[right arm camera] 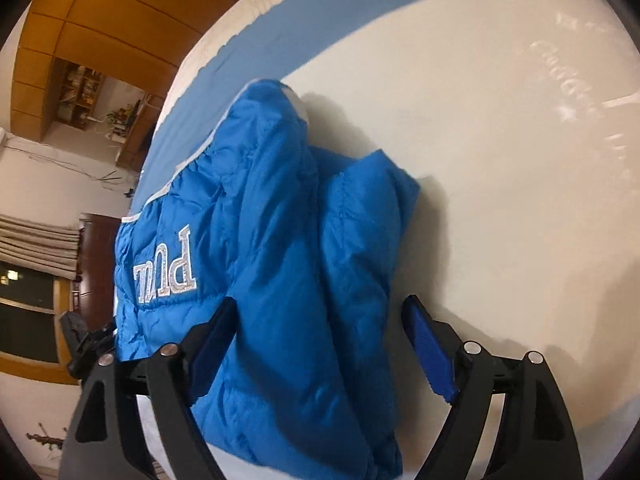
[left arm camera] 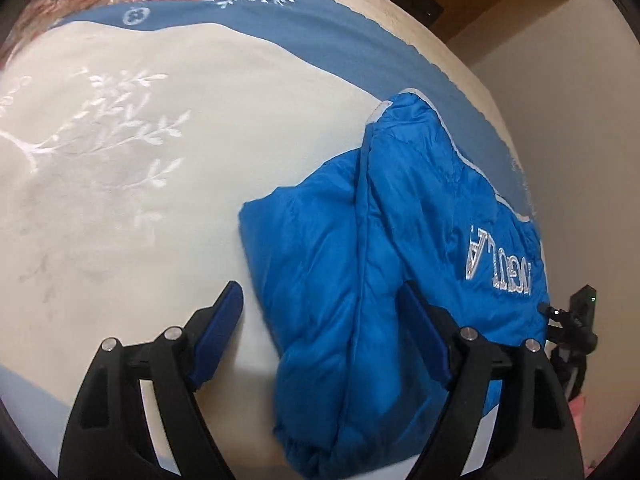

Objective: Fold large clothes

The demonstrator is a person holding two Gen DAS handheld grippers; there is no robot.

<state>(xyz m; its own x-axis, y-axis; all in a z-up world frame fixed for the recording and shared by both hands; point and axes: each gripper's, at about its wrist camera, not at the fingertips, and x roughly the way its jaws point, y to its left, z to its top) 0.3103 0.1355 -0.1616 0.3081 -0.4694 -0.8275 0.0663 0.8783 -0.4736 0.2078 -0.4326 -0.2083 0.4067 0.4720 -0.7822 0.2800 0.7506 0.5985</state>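
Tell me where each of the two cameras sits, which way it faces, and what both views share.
Left wrist view: on the left claw, angled down at the bed cover; the blue puffer jacket lies right of centre; both open fingers show.
Right wrist view: on the right claw, angled down at the same bed cover; the blue puffer jacket lies left of centre; both open fingers show.
Shared: the folded jacket with its silver lettering, the cover's blue border, and each view catches a little of the other claw's rig at its edge.
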